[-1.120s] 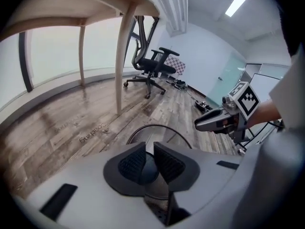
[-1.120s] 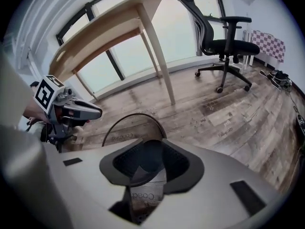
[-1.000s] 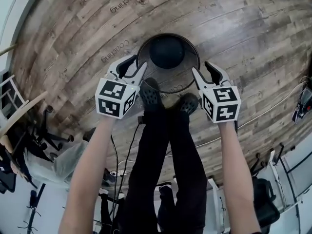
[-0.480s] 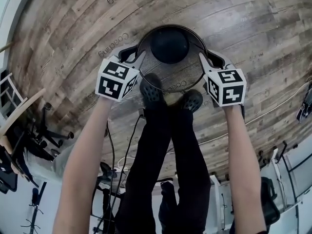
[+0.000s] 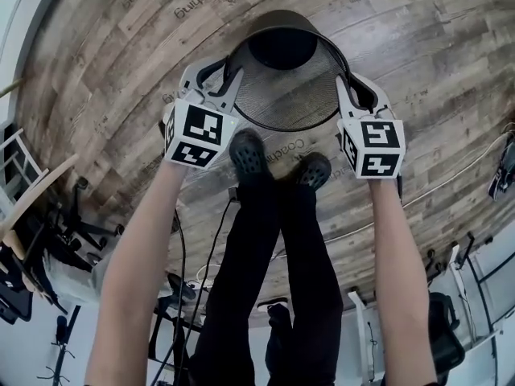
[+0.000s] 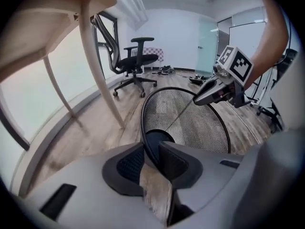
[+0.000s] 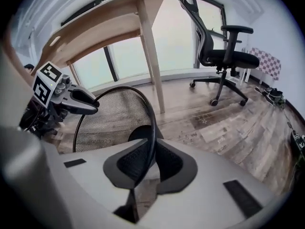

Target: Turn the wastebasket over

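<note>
A black mesh wastebasket hangs tipped between two hand-held tongs above a wood-plank floor, its open mouth turned toward the person and its solid dark base on the far side. The left tongs pinch the wire rim on one side and the right tongs pinch it on the opposite side, so the rim spans the gap from one to the other. In the left gripper view the rim runs up between the dark pads of the left tongs, whose jaws have just been closing on it and then easing slightly; the right tongs show across the mesh. In the right gripper view the right tongs are nearly together on the thin rim, their jaws having just been closing; the left tongs sit at the basket's far edge. Beyond both tongs stand a pale wooden table and an office chair. The person's black shoes stand just behind the tongs.
</note>
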The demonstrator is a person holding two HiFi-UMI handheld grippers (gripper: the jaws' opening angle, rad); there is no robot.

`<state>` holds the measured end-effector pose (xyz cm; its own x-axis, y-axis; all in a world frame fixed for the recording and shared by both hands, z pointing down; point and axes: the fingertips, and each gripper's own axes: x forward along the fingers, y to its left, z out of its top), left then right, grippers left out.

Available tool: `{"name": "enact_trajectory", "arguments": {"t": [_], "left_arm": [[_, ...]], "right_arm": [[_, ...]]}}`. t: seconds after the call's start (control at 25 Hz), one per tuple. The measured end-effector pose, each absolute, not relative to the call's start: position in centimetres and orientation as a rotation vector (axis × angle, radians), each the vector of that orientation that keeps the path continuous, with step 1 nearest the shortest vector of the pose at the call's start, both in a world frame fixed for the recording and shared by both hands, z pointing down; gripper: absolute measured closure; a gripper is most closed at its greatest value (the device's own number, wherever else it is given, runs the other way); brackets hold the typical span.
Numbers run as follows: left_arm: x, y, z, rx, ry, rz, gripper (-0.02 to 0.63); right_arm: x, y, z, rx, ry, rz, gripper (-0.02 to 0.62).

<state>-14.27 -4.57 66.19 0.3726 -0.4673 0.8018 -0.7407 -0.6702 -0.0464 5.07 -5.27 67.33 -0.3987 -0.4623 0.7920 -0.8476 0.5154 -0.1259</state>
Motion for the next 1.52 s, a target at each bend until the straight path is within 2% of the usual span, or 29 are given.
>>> {"name": "enact_trajectory", "arguments": {"t": [0.24,0.44,0.68,0.88,1.04,1.32,1.52], "left_arm": [[-13.5,-7.4,66.7,2.397,-1.096,1.224,0.499],[-13.2,-6.2,67.3,2.395,-1.105,1.203,0.499],[-12.4,-0.9,67.9,2.251,-1.065,0.991,0.529],[-12.2,2.8,68.9,2.172,-1.058,0.835,0.531],[-11.7,5.8,71.6,2.180,-0.999,0.928,0.528],[-10.2,11.0,79.5,2.209,-0.773,1.273,0.511],[-9.2,12.9,81.5,2.169,-0.786,1.268,0.512]], "right_arm": [[5.8,-7.5,67.4,1.135,-2.055,0.543,0.526],[5.9,-6.0,67.8,1.136,-2.058,0.545,0.525],[6.5,-0.9,69.4,1.034,-2.035,0.655,0.534],[7.3,2.7,71.0,1.008,-2.042,0.792,0.532],[7.6,5.6,73.9,0.967,-2.014,0.804,0.521],[9.4,10.3,81.3,0.900,-1.843,0.764,0.518],[10.6,11.6,83.2,0.933,-1.796,0.765,0.515]]}}
